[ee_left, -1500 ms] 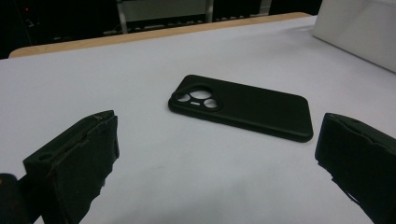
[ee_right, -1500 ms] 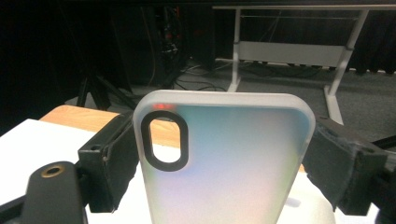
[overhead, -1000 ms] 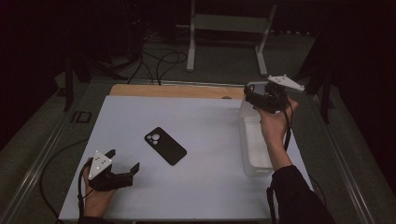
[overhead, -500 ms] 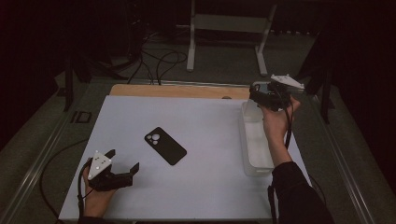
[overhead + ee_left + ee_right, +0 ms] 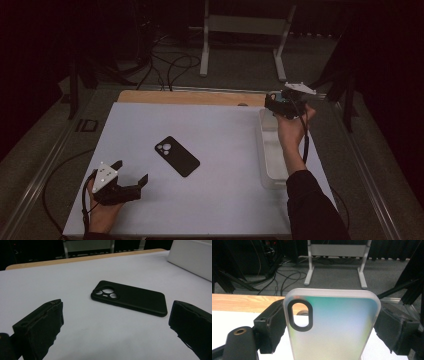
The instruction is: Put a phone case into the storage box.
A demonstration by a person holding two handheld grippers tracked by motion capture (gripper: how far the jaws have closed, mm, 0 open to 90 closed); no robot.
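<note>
The white worktop (image 5: 220,130) lies mostly bare, so a claw could sweep across most of it unhindered. The one obstacle in the middle is a flat black phone case with round camera cut-outs (image 5: 176,156), lying low on the surface with open room all around it. Between it and the left claw (image 5: 131,174), whose jaws stand wide apart, nothing stands in the way. Along the right edge sits a clear rectangular plastic bin (image 5: 270,150), whose walls block a low sideways pass there. The right claw (image 5: 272,102) hangs above the bin's far end, its jaws taken up by a translucent iridescent phone case (image 5: 332,327).
</note>
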